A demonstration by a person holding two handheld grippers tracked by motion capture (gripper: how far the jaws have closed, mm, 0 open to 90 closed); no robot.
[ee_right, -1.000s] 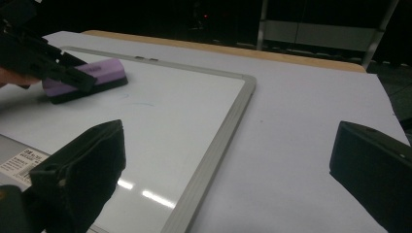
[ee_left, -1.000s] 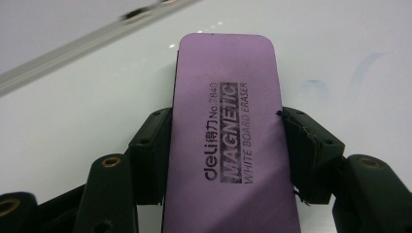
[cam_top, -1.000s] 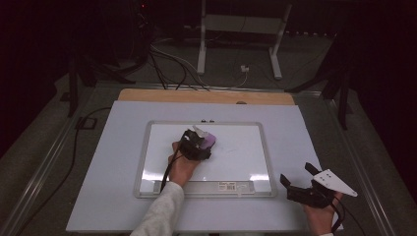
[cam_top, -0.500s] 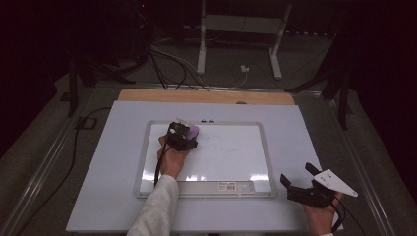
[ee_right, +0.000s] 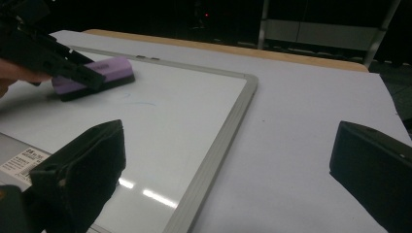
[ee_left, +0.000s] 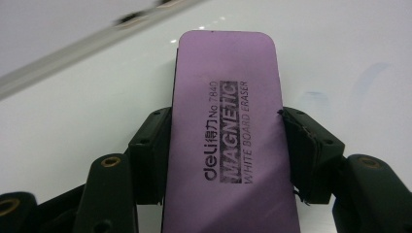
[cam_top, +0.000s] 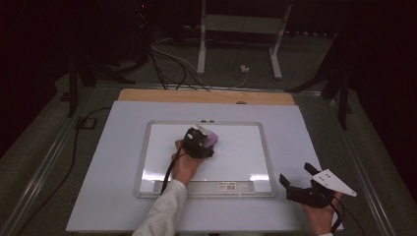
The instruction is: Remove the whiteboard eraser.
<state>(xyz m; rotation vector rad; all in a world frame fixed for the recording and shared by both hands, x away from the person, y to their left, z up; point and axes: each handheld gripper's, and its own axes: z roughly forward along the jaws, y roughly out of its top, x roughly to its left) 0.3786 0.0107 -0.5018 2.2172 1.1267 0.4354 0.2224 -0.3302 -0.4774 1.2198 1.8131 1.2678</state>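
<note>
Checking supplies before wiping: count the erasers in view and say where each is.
1. A purple magnetic whiteboard eraser lies on the whiteboard, clamped in the left hand-held gripper. Others may be hidden.

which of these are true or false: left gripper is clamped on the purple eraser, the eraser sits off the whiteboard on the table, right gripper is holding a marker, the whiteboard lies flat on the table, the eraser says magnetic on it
1. The left gripper is clamped on the purple eraser. True.
2. The eraser sits off the whiteboard, on the table. False: it rests on the whiteboard, near its upper middle.
3. The right gripper is holding a marker. False: its jaws stand wide apart with nothing between them, off the board's lower right corner.
4. The whiteboard lies flat on the table. True.
5. The eraser is printed with the word MAGNETIC. True: the left gripper view shows it.
</note>
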